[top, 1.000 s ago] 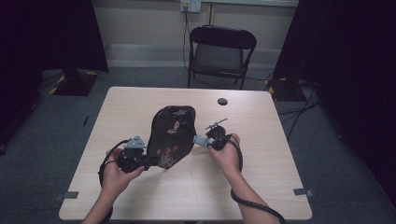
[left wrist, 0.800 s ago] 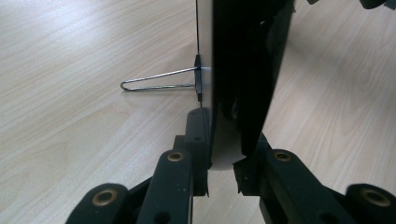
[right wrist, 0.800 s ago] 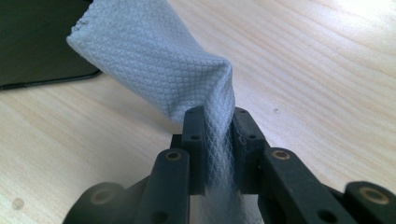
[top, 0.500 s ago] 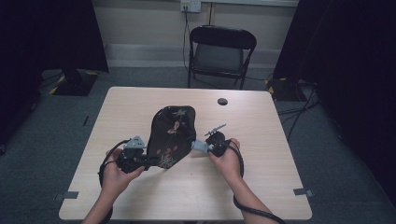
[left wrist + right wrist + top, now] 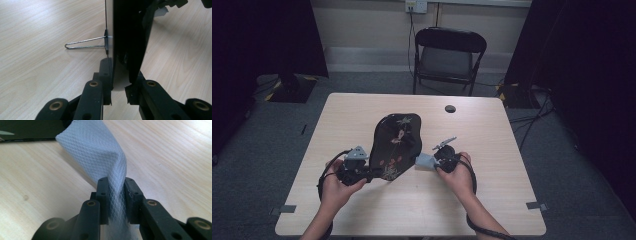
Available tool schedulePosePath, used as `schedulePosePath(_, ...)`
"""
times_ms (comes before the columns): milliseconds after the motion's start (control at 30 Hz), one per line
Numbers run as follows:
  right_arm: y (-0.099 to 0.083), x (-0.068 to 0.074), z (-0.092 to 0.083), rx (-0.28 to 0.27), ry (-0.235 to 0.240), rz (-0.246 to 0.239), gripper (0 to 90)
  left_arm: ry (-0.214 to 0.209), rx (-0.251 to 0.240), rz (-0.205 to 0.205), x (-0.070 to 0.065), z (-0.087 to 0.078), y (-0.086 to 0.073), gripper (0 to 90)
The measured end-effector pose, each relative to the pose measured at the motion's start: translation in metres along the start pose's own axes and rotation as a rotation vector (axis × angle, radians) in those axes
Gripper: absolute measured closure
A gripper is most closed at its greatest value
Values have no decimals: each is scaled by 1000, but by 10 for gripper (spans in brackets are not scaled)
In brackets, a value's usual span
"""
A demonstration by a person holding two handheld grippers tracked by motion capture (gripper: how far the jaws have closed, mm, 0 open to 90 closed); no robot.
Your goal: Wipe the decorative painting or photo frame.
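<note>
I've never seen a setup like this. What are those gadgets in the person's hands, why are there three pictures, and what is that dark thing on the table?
No robot arm here: a person holds a hand-held gripper in each hand. The high view looks down on a wooden table from above. The other two pictures come from small cameras riding on each gripper, looking along its black jaws. The left gripper has its jaws shut on the edge of a dark oval tray with a flower pattern, propped up on its wire stand. The right gripper pinches a pale woven cloth, which reaches toward the tray. A small dark round thing lies farther back.
</note>
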State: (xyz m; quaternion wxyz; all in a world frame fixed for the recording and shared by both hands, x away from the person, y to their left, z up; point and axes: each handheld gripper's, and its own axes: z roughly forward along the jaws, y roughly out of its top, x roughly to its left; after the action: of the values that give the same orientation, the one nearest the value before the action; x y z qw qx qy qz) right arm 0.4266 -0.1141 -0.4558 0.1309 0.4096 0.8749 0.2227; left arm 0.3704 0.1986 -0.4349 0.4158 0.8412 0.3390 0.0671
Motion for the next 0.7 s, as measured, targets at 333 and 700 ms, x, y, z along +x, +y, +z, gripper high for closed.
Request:
schedulePosePath(333, -10, -8, -5, -14, -15, 28, 774, 2, -3, -6, 1, -1, -1, 744)
schedulePosePath(700, -21, -28, -12, -29, -59, 65, 732, 25, 44, -11, 1, -3, -6, 582)
